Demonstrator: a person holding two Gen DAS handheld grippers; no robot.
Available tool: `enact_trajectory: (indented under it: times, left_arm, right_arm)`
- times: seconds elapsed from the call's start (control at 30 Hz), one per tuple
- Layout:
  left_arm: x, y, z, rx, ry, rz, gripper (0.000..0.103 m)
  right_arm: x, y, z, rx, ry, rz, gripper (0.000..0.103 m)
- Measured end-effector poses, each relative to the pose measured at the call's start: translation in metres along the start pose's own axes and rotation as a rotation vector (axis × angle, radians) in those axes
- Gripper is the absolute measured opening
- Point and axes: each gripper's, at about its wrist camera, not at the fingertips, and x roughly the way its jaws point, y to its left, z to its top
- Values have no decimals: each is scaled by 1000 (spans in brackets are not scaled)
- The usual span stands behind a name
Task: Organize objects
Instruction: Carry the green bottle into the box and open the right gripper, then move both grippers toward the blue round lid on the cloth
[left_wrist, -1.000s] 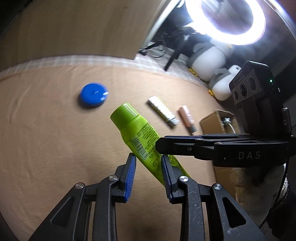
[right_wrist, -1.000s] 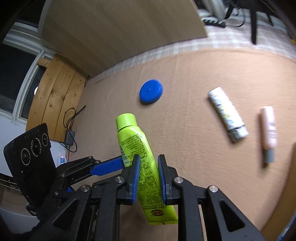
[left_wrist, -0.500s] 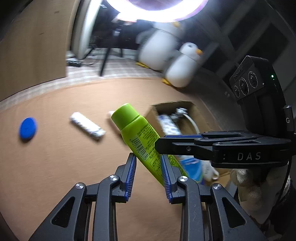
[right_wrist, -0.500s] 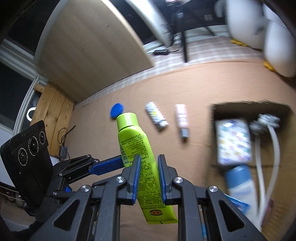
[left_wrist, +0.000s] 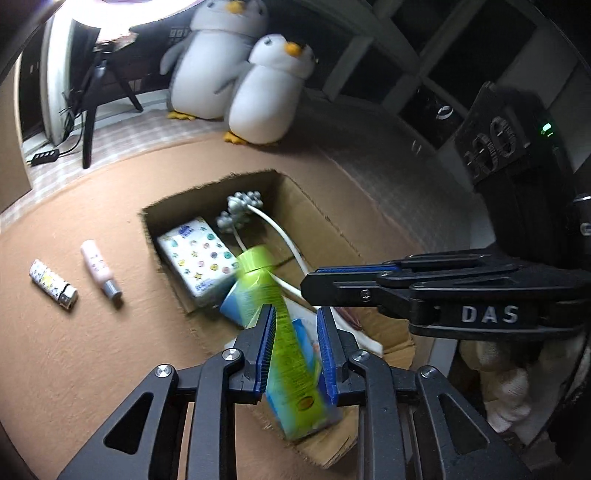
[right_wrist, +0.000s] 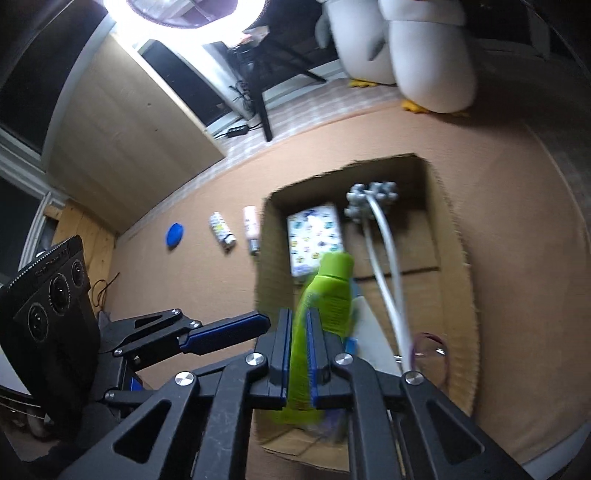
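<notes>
Item: cardboard box (left_wrist: 314, 218), open at the top, standing on a tan-covered surface (left_wrist: 74, 350). In it we noted a white packet printed with coloured dots (left_wrist: 195, 254) at 9 o'clock of the interior, a silver bead cluster (left_wrist: 240, 210) on white stems (right_wrist: 384, 266) at 12 o'clock, a blue-and-white item (left_wrist: 231, 302) beneath the tube, and a purple loop (right_wrist: 428, 347) at 4 o'clock. What the blue-and-white item was, we could not tell.

Item: right hand-held gripper (right_wrist: 299, 350). We found its jaws narrowly set and closing, clamped on the lower body of the green tube (right_wrist: 328, 295).

Item: left hand-held gripper (left_wrist: 295, 350). Its jaws stood wider and were closing, with the tube's flat end between them; the left pad lay against the tube, while contact at the right pad was too blurred for us to confirm.

Item: green tube. We recorded it above the box interior, cap pointing to 12 o'clock from both hand-held grippers and tilted slightly, motion-blurred.

Outside the box, at 9 o'clock of it: a pink tube (left_wrist: 99, 267), a patterned lighter-shaped item (left_wrist: 53, 282) and, farther off, a blue disc (right_wrist: 174, 235). Two plush penguins (left_wrist: 266, 88) stood at 12 o'clock.
</notes>
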Motion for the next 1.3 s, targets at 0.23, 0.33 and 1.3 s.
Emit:
enact_trajectory:
  times: [0.23, 0.33, 1.3]
  left_arm:
    - [1, -8, -7, 1, 16, 24, 25]
    - [-7, -1, -12, -13, 13, 43, 26]
    - [-154, 169, -123, -337, -85, 467, 55]
  right_arm:
    - [-11, -5, -11, -34, -29, -62, 12]
    - [-14, -3, -13, -37, -47, -76, 27]
    - [27, 100, -34, -229, -104, -124, 44]
